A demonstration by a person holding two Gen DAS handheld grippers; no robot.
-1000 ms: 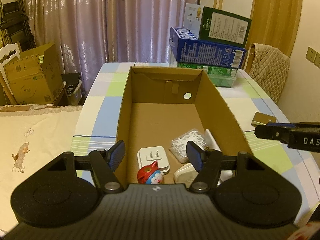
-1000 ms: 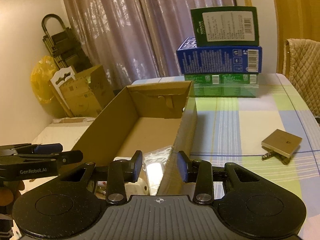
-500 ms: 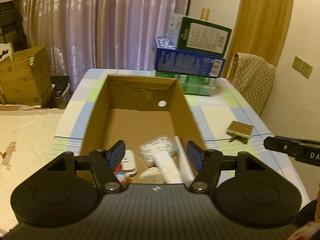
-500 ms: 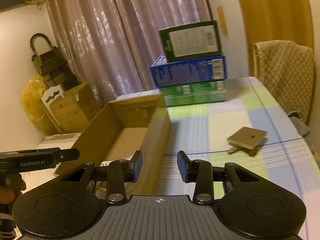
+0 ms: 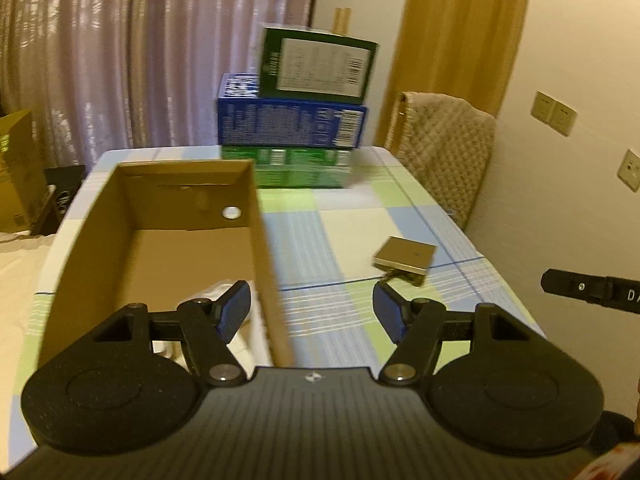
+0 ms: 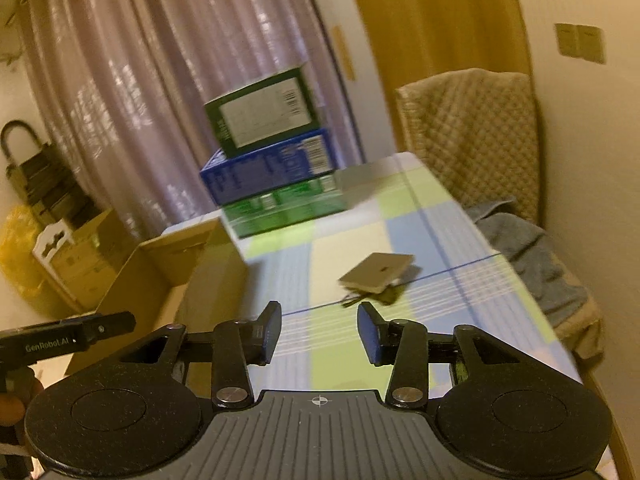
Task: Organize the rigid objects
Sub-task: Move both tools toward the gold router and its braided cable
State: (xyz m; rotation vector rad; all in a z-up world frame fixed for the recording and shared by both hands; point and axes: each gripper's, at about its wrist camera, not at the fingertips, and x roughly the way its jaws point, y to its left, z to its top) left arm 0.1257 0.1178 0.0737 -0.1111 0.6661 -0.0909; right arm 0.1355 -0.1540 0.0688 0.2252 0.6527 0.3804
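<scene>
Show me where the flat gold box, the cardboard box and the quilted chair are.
flat gold box (image 6: 378,272), right wrist view, top face.
cardboard box (image 5: 264,256), left wrist view, right wall.
quilted chair (image 6: 468,136), right wrist view, backrest cover.

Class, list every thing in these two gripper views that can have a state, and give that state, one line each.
Left gripper: open, nothing between its jaws.
Right gripper: open, jaws just widened, empty.
Cardboard box: open-topped, upright, white items at its near end.
Small gold box: lying flat on the tablecloth, outside the cardboard box.
Stacked cartons: three high, standing.
Chair: draped with a quilted cover.
</scene>
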